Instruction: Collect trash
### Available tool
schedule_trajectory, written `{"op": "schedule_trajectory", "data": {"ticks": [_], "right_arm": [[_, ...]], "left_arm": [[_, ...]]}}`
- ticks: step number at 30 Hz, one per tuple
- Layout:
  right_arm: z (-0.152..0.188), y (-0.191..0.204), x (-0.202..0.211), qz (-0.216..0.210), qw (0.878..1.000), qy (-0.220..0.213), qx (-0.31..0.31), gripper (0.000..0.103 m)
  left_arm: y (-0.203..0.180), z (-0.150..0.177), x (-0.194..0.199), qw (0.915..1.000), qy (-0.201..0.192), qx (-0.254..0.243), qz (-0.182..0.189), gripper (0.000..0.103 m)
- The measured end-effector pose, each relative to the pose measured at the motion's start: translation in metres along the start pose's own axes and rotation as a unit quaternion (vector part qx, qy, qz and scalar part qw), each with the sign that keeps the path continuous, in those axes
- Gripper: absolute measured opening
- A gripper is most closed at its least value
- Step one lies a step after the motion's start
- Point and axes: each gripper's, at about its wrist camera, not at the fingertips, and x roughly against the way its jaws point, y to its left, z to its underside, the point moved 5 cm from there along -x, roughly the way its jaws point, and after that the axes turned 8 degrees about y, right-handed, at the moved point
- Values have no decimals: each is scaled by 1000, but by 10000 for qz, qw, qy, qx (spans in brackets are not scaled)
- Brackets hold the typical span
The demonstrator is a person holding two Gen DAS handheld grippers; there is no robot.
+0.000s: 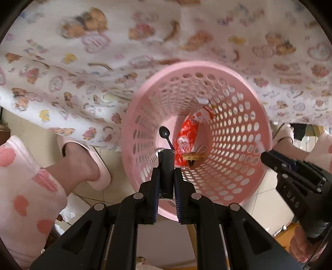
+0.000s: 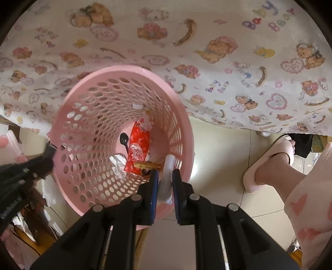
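I've got both grippers over the pink basket (image 1: 244,145). My left gripper (image 1: 167,164) clamps a dark, flat piece, my right gripper (image 2: 165,176) pinches a white plastic piece. Red wrapper (image 2: 138,151) and black spoon (image 1: 165,134) lie inside.

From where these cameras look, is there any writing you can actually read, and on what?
"Baby Bear" in coloured letters, printed on the bear-patterned cloth.
Red wrapper in the pink basket: a white label, its print too small to read.
Raised letters on the right gripper body: too blurred to read.
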Motion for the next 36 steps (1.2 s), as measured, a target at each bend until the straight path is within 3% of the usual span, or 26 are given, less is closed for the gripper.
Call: {"op": "schedule_trajectory", "data": {"ticks": [2, 6, 10, 11, 13, 14, 16, 21, 24, 26, 27, 32, 36], "right_arm": [[0, -2, -1, -80, 9999, 40, -102, 13], [0, -9, -3, -144, 9992, 180, -314, 27], [1, -20, -2, -342, 9969, 222, -670, 27], [1, -22, 0, -359, 9965, 201, -729, 27], [0, -24, 4, -359, 9963, 149, -766, 28], [0, -24, 6, -366, 9963, 126, -763, 28], [0, -23, 8, -361, 9965, 87, -742, 29], [-1, -21, 9, -184, 9975, 56, -676, 32], [-2, -22, 23, 46, 9974, -200, -696, 32], [-4, -23, 42, 644, 9936, -644, -665, 38], [-4, -21, 51, 735, 9918, -816, -653, 40], [1, -17, 101, 129, 9872, -1331, -871, 40], [8, -16, 156, 304, 9741, -2067, -869, 47]], "left_arm": [[-3, 2, -6, 9998, 55, -100, -143, 11], [-10, 4, -10, 9995, 138, -240, -167, 11], [-12, 6, -9, 9991, 96, -310, -256, 14], [-13, 6, -9, 9992, 97, -318, -241, 19], [-14, 6, -7, 9989, 51, -347, -295, 40], [-14, 5, -4, 9987, -18, -345, -375, 57], [-14, 3, 3, 9981, -189, -351, -477, 59], [-10, 3, 23, 9984, -395, -224, -330, 59], [-10, 7, 51, 9948, -810, -183, -596, 59], [-12, 11, 76, 9911, -1183, -212, -567, 59], [-12, 14, 91, 9884, -1394, -234, -562, 59], [2, 26, 149, 9734, -2268, -98, -310, 59], [13, 33, 192, 9534, -3005, 18, -259, 59]]}}
